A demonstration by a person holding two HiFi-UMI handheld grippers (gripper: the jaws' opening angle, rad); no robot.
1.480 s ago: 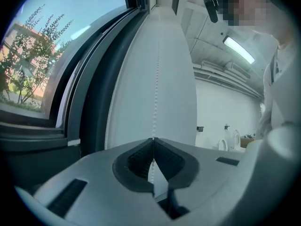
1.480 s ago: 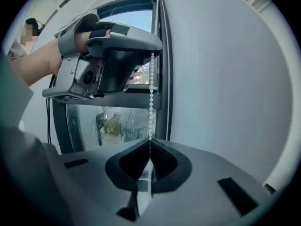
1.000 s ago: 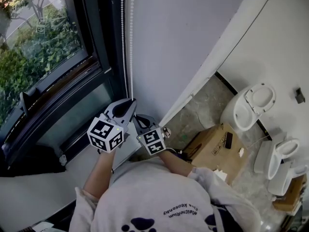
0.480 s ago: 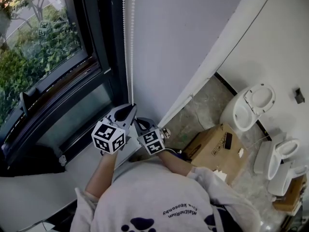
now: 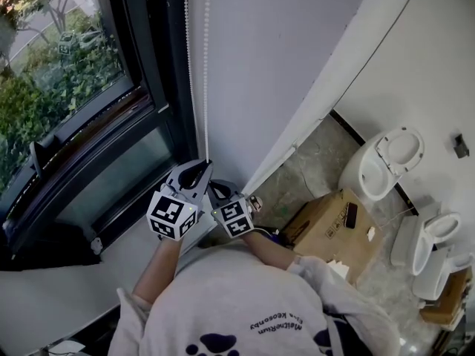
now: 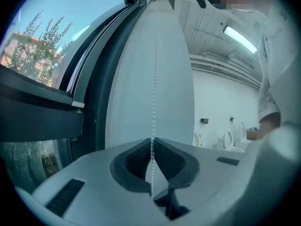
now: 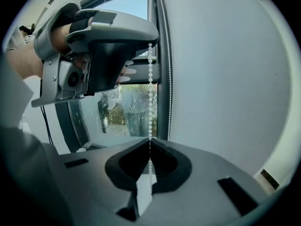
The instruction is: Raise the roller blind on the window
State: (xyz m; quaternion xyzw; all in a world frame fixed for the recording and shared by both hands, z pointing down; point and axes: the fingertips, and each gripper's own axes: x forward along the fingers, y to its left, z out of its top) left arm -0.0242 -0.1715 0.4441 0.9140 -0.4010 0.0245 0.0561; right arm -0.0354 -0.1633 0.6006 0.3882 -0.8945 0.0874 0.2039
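A white bead chain (image 5: 205, 65) hangs in two strands beside the dark window frame (image 5: 159, 87). My left gripper (image 5: 199, 167) is shut on one strand, and in the left gripper view that strand (image 6: 154, 79) runs straight up out of the shut jaws (image 6: 152, 141). Just below it, my right gripper (image 5: 214, 188) is shut on the same strand (image 7: 150, 93). The right gripper view shows the chain between its pads (image 7: 149, 141), with the left gripper (image 7: 150, 40) clamped higher up. The blind itself does not show.
A white wall (image 5: 282, 58) stands right of the chain and the window sill (image 5: 67, 288) lies at lower left. On the floor to the right are a cardboard box (image 5: 330, 228) and white toilets (image 5: 382, 162). Trees show outside the glass (image 5: 59, 73).
In the head view the left gripper has drifted slightly right and down, closer to the right gripper. The two chain strands now hang a little farther apart. Both grips are unchanged.
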